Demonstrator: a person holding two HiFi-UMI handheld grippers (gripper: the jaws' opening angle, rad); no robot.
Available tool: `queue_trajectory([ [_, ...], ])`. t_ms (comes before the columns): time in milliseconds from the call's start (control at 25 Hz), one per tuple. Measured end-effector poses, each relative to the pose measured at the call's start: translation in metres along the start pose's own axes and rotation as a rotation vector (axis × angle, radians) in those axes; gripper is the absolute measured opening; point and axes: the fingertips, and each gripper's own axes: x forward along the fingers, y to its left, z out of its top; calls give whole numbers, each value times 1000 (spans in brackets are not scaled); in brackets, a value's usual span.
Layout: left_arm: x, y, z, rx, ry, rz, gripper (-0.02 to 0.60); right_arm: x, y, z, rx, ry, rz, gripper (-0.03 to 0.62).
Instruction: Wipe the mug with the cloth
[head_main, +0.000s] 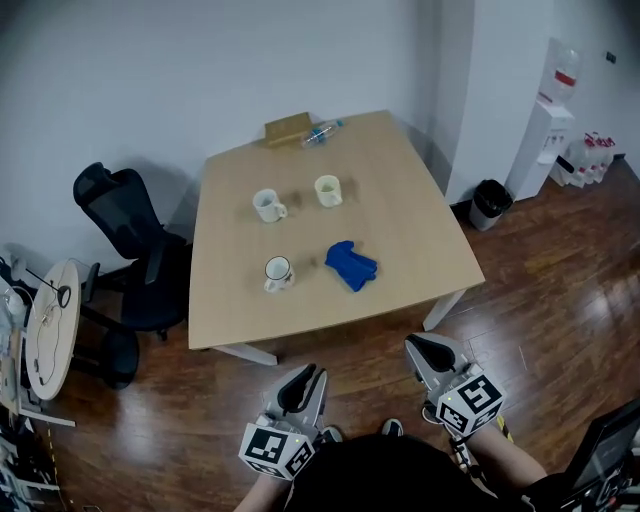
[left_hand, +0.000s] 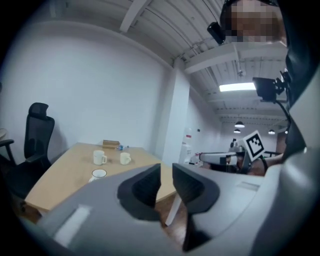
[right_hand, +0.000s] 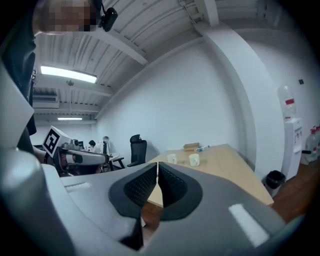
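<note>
Table (head_main: 420, 230) holds mug (head_main: 278, 273) and cloth (head_main: 351, 265), well beyond both tongs (head_main: 304, 376) (head_main: 418, 348).

Crumpled blue cloth (head_main: 350, 265) lies toward the tabletop's (head_main: 420, 230) near edge. Left of it, apart, a white dark-rimmed ceramic mug (head_main: 278, 273) stands upright. Farther back stand a plain white mug (head_main: 267, 205) and a cream mug (head_main: 328, 190), both upright.

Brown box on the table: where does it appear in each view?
Head view: brown box at the table's far edge, top centre.
Left gripper view: left of centre.
Right gripper view: right of centre.
Shared landmark: the plastic bottle beside it.
</note>
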Motion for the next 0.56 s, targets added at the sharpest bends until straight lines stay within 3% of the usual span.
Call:
queue_trajectory([
  [280,-34,20,6,-4,-27,-5,75,6,29,7,-23,-35,-78,12],
  [560,-71,59,-3,-14,-5,24,75,27,67,-1,-82,-13,-88,12],
])
